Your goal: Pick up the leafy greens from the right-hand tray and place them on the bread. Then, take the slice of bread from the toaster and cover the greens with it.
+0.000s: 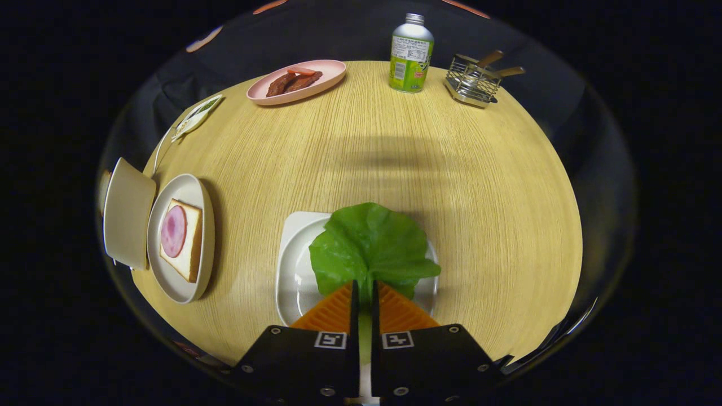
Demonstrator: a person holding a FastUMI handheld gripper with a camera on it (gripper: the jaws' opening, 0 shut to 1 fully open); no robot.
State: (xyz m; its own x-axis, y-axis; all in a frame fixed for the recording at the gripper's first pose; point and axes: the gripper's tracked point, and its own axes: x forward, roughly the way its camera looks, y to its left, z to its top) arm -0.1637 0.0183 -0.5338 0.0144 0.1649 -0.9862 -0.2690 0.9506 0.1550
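Gripper (364,293) fingers are pinched shut on just the lettuce leaf (369,248) stem over the white tray (293,265); thin grip, so it could easily slip out en route to the ham-topped bread (181,239).

1. A round table (361,158) with a pale wood-grain top stands in the middle of the scene.
2. Dark black cloth wall (338,39) hangs behind the table's far edge.
3. Light from above casts a soft, broad shadow across the tabletop's middle.
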